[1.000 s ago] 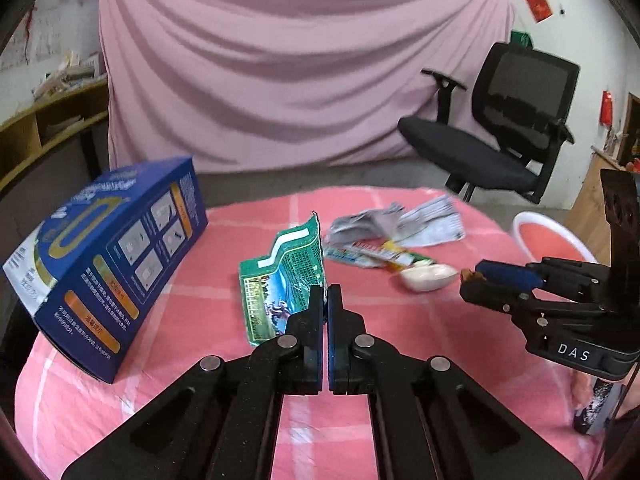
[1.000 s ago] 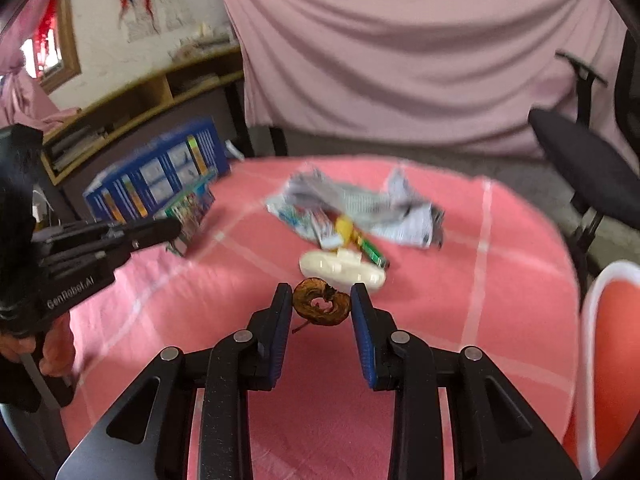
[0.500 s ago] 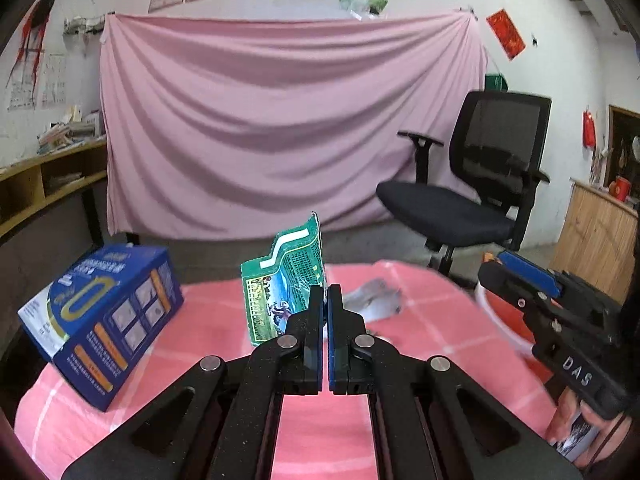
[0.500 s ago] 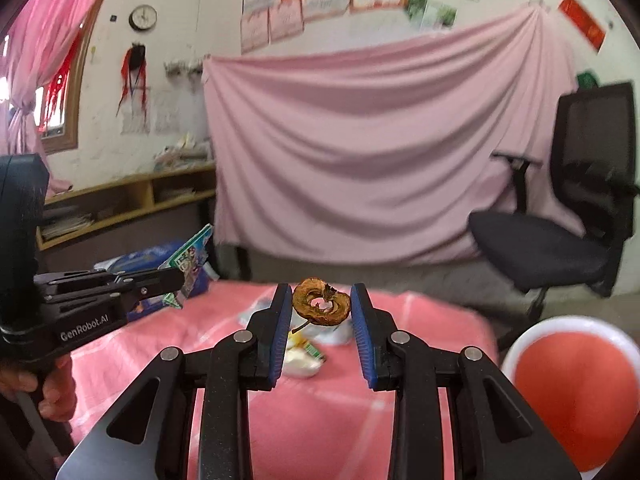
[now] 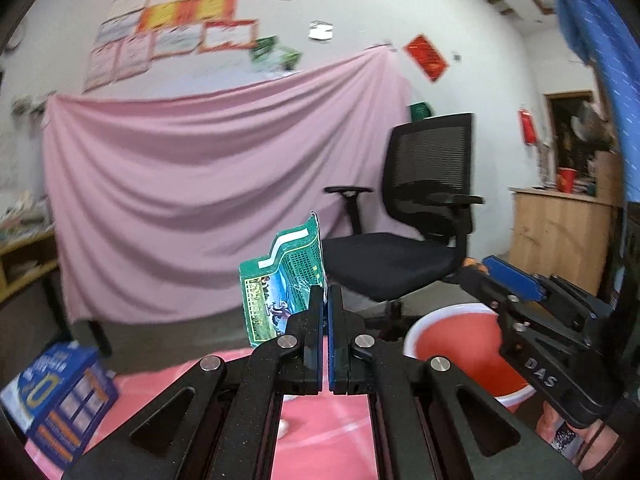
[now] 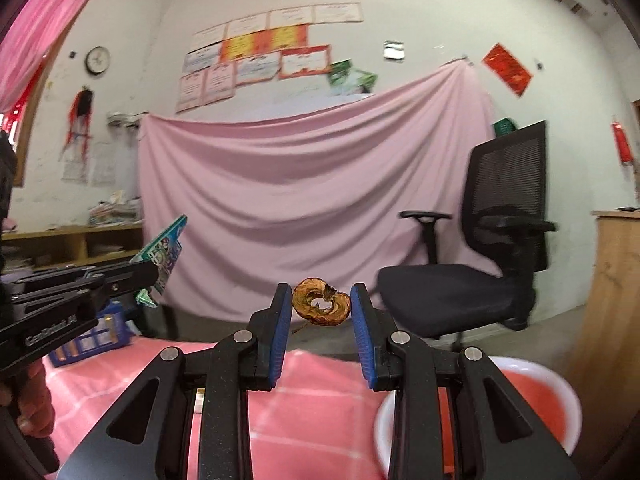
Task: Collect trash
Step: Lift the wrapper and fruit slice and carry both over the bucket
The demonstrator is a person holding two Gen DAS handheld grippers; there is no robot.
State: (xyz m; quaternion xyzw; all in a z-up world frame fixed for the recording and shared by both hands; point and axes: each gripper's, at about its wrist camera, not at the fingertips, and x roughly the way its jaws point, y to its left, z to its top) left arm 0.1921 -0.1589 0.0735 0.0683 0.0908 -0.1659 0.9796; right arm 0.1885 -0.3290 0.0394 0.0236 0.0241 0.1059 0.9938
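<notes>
Nearest to me, my left gripper is clenched on a green snack wrapper, which stands upright above the fingertips, raised over the pink checked table. My right gripper grasps a brown dried fruit ring between its blue pads, likewise lifted above the table. Item three: a red basin with a white rim, just beyond the table's right edge and lower than both grippers; in the left wrist view the right gripper hangs over that basin. Item four: a blue carton lying on the table's left side. Item five: a small white object on the table beneath my left gripper, mostly hidden, kind undetermined. Beyond the table, a black mesh office chair to the right. Farthest from the table, a pink cloth backdrop hung across the wall, with paper certificates pinned above it.
</notes>
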